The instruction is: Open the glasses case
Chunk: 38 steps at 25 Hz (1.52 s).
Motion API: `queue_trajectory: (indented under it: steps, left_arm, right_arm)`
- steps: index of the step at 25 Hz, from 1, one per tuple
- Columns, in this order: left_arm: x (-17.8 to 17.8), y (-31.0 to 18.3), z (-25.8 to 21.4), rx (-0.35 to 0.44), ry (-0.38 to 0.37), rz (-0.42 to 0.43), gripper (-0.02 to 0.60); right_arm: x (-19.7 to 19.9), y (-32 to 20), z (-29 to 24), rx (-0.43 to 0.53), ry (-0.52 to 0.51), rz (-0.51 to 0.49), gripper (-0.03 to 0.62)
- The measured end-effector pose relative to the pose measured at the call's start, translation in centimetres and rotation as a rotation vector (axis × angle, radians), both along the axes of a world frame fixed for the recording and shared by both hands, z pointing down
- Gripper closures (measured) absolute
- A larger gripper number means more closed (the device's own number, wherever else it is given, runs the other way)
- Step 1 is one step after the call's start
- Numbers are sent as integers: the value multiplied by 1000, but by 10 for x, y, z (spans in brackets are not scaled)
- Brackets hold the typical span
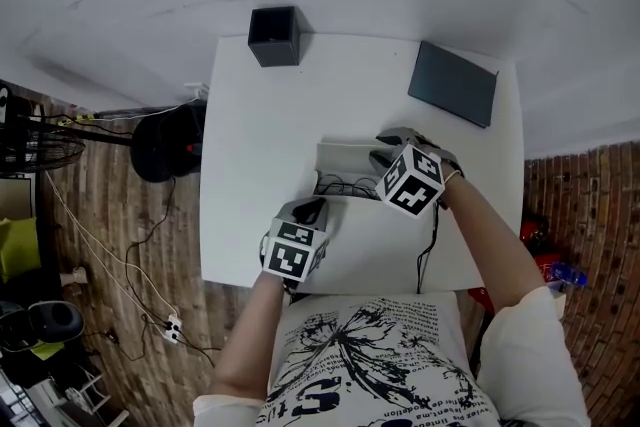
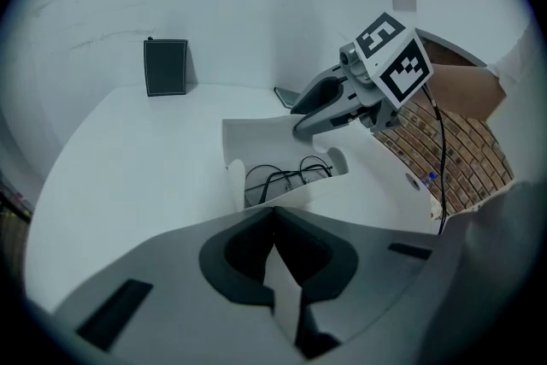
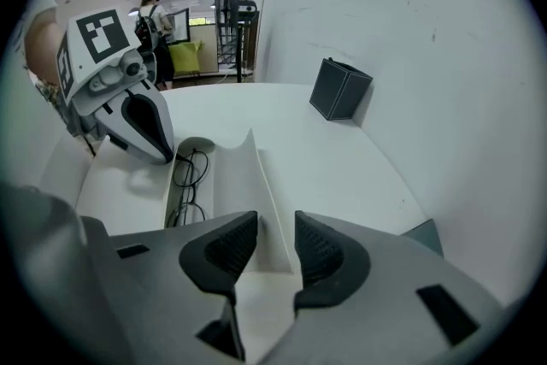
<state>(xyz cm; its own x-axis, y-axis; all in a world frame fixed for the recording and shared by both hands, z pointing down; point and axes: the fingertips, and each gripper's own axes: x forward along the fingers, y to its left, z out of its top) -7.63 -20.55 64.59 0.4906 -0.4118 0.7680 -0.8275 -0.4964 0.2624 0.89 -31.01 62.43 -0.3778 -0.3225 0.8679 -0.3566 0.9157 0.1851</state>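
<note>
A white glasses case lies open in the middle of the white table, lid folded back. Thin black-rimmed glasses rest in its tray, also clear in the left gripper view as glasses. My left gripper is shut on the case's near front wall, a white edge pinched between its pads. My right gripper stands over the far lid edge. Its jaws are slightly apart, the lid rim runs between them, and the pads do not press it. Both grippers show in the head view, left gripper and right gripper.
A small black box stands at the table's far left edge, and a dark grey flat slab lies at the far right. A floor fan and cables sit left of the table. A person stands far off.
</note>
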Motion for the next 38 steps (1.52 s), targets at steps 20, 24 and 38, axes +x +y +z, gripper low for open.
queue_trajectory:
  steps: [20, 24, 38]
  left_arm:
    - [-23, 14, -105, 200, 19, 67, 568]
    - [-29, 20, -151, 308, 46, 86, 568]
    - [-52, 69, -311, 712, 207, 155, 568]
  right_arm:
    - [14, 60, -132, 125, -379, 512, 579]
    - [17, 85, -166, 215, -466, 599, 579]
    - [23, 168, -277, 578, -728, 651, 579]
